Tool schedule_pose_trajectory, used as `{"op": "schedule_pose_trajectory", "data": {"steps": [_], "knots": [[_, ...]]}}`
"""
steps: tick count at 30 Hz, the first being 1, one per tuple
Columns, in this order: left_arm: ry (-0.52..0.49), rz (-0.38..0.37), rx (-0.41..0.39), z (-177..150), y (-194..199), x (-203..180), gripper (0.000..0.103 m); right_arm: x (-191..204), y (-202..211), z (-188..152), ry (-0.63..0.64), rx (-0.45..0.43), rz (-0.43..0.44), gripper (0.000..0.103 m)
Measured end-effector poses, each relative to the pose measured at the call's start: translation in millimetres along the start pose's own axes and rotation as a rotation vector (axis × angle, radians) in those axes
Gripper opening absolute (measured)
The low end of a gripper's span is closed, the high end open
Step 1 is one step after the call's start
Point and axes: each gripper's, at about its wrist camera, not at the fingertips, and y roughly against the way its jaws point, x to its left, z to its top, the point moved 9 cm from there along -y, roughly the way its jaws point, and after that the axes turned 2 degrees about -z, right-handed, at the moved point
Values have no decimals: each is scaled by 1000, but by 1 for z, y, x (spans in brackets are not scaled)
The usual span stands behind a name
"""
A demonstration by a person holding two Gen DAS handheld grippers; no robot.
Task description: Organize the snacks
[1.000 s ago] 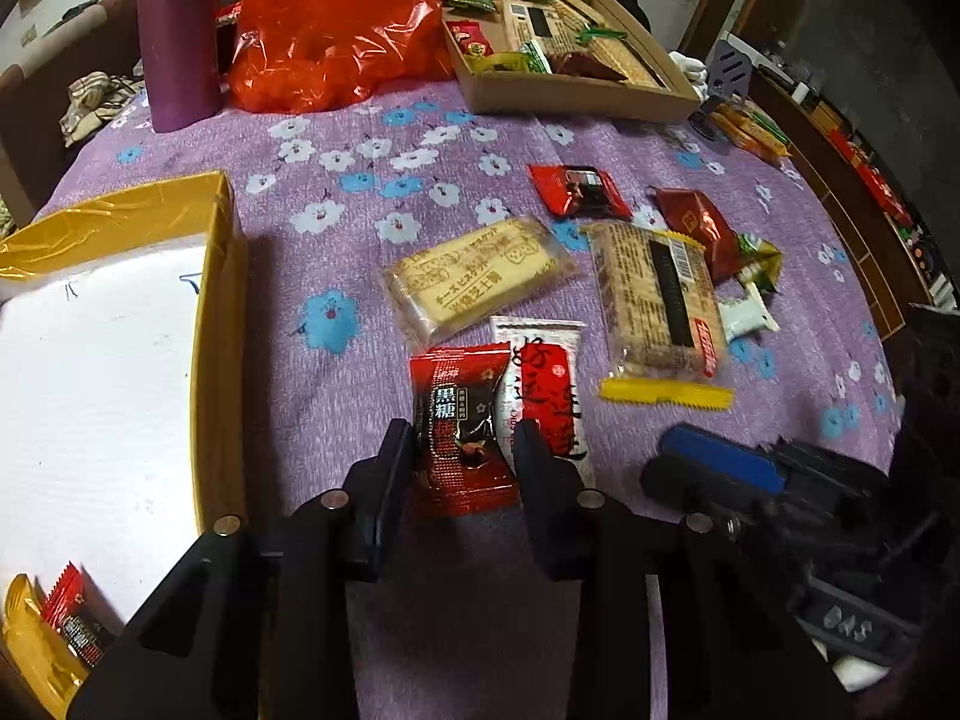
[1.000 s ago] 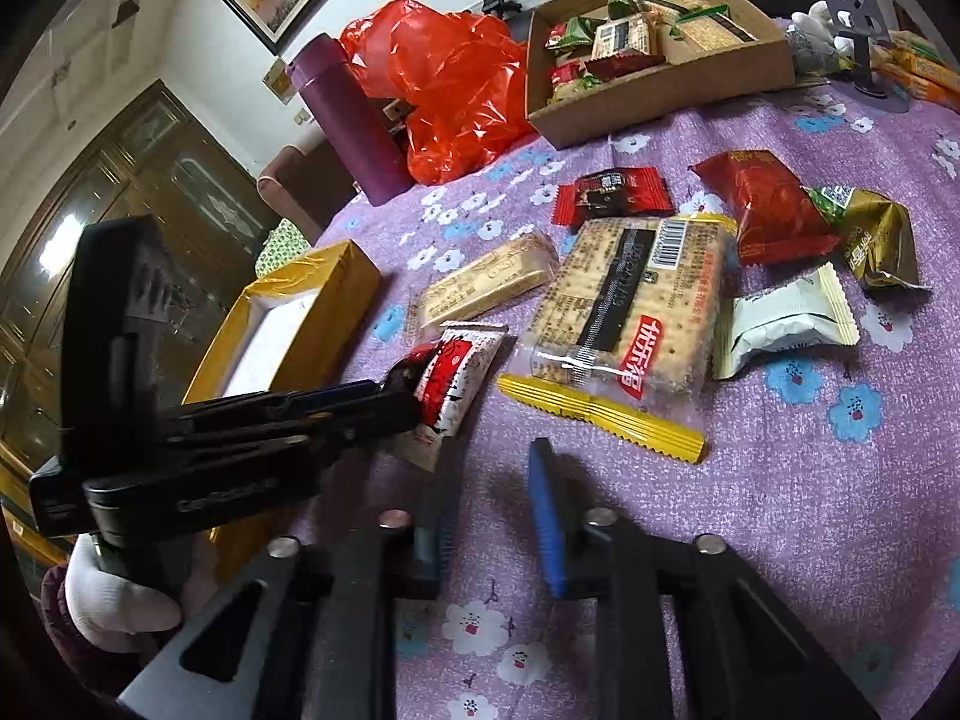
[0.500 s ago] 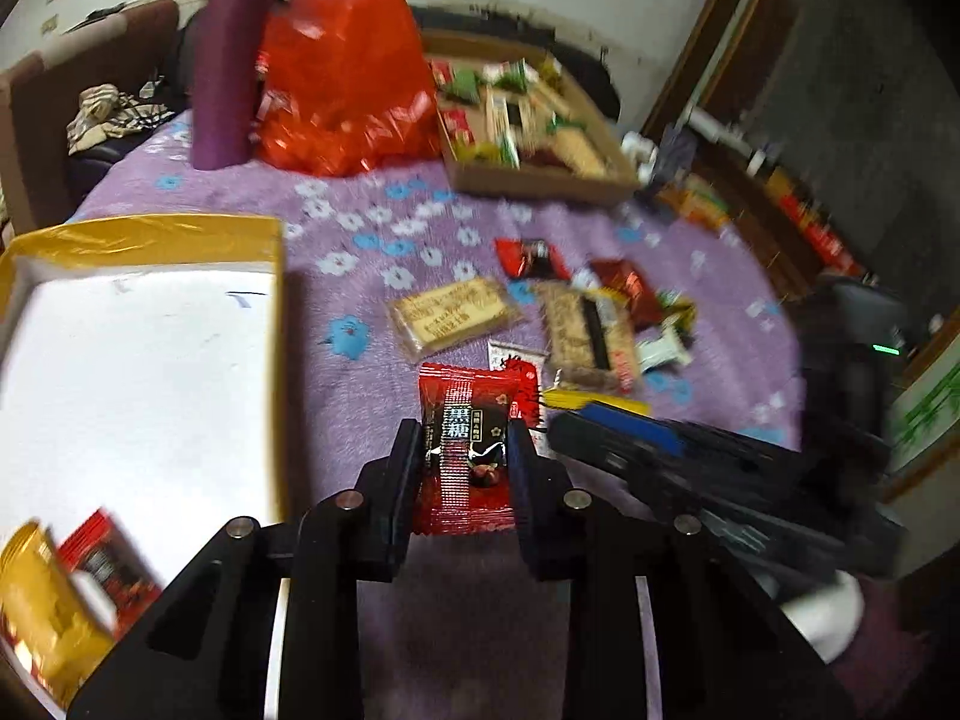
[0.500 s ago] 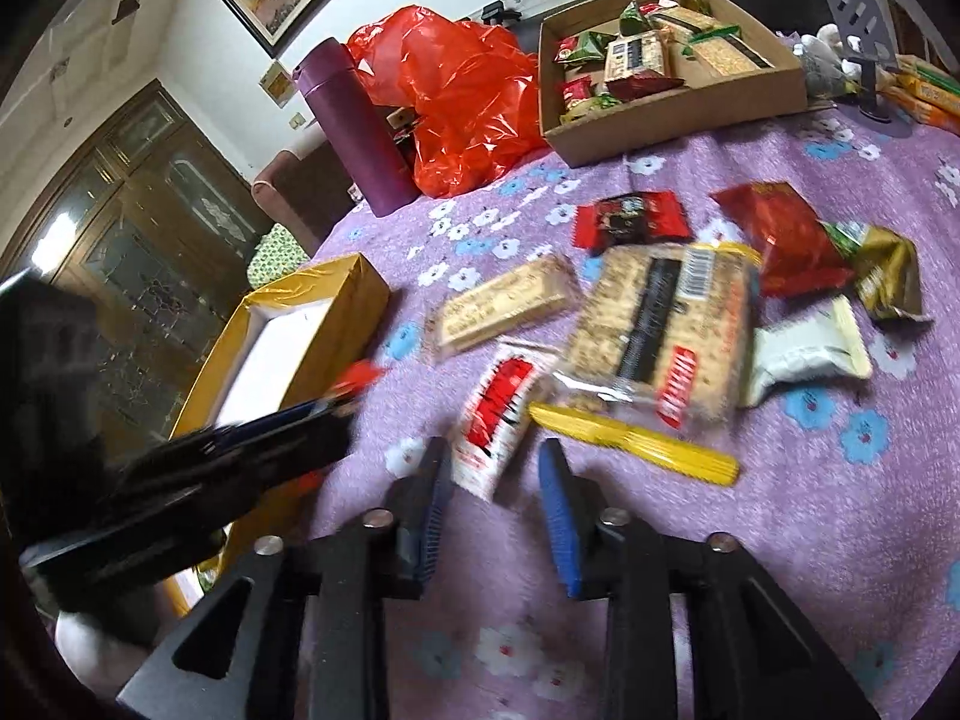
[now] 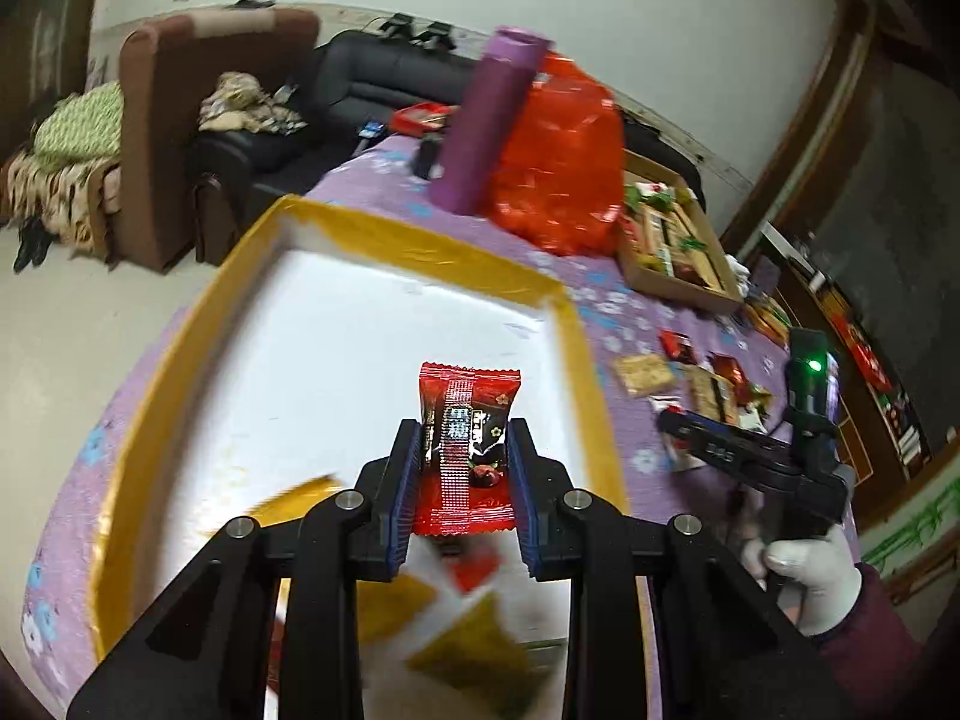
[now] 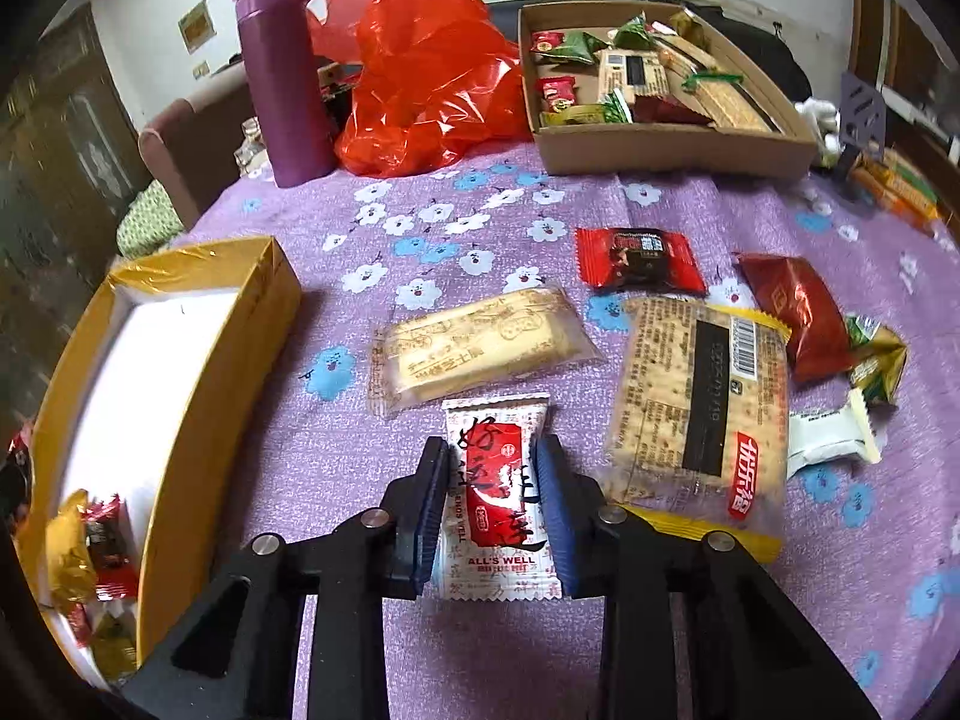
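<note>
Sorting loose snacks into the yellow box, w/ both grippers loaded. Left gripper hangs over the box's white floor, jaws pinching a red candy pack by its sides; pack is in the air, not yet dropped. Right gripper sits on the tablecloth, right of the box, jaws closing on a red-and-white snack pack that lies between them, pads touching its edges.

Step, as I read it: left is at the drop-off, right is at pick-up. Next move prob. calls for the left jaws to let go so the pack lands beside what's already in the near end of the box, then the right to lift its pack and carry it left over the box wall w/o snagging the rim.

Count, right of the box on the cloth:
- 1 pale biscuit pack
- 1 big cracker pack
- 1 red-and-black candy
- 1 dark red pouch
- 1 green-gold pouch
- 1 white pouch

Inside the box: a few wrappers, gold and red; too blurred to count exactly. Far side: 1 cardboard tray of snacks, 1 purple bottle, 1 red plastic bag.
</note>
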Motion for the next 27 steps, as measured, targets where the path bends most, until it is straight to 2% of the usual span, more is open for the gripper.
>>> {"op": "schedule_pose_trajectory", "data": {"steps": [3, 5, 7, 9, 11, 13, 16, 18, 19, 20, 22, 23, 24, 25, 27], "knots": [[10, -6, 0, 1, 0, 16, 26, -4, 5, -2, -1, 3, -11, 19], [18, -6, 1, 3, -1, 26, 26, -7, 26, 1, -58, -26, 27, 18], [38, -1, 8, 7, -4, 37, 26, 6, 51, 9, -56, -75, 70, 18], [67, -6, 16, 10, -9, 45, 26, 29, 69, 16, -26, -105, 117, 18], [106, -24, 23, 9, -8, 53, 26, 71, 82, 18, 46, -107, 194, 18], [137, -62, 10, 10, -3, 57, 27, 110, 79, 15, 116, -80, 242, 18], [170, -106, -23, 9, 12, 62, 27, 156, 60, 7, 197, -30, 268, 18], [183, -122, -51, 10, 24, 65, 35, 177, 46, 2, 228, -4, 276, 19], [184, -121, -69, 10, 32, 65, 37, 187, 39, -1, 244, 11, 284, 22], [188, -124, -85, 12, 39, 64, 44, 193, 33, -4, 254, 20, 290, 22], [206, -126, -129, 17, 58, 61, 61, 202, 30, -6, 265, 25, 319, 22], [220, -121, -154, 19, 67, 60, 78, 202, 35, -5, 258, 12, 337, 22], [241, -118, -185, 20, 76, 59, 88, 199, 43, -2, 248, -10, 357, 22], [257, -135, -216, 20, 84, 57, 88, 195, 49, 0, 244, -29, 370, 22], [292, -234, -251, 18, 95, 45, 88, 181, 69, 9, 238, -89, 374, 24]]}}
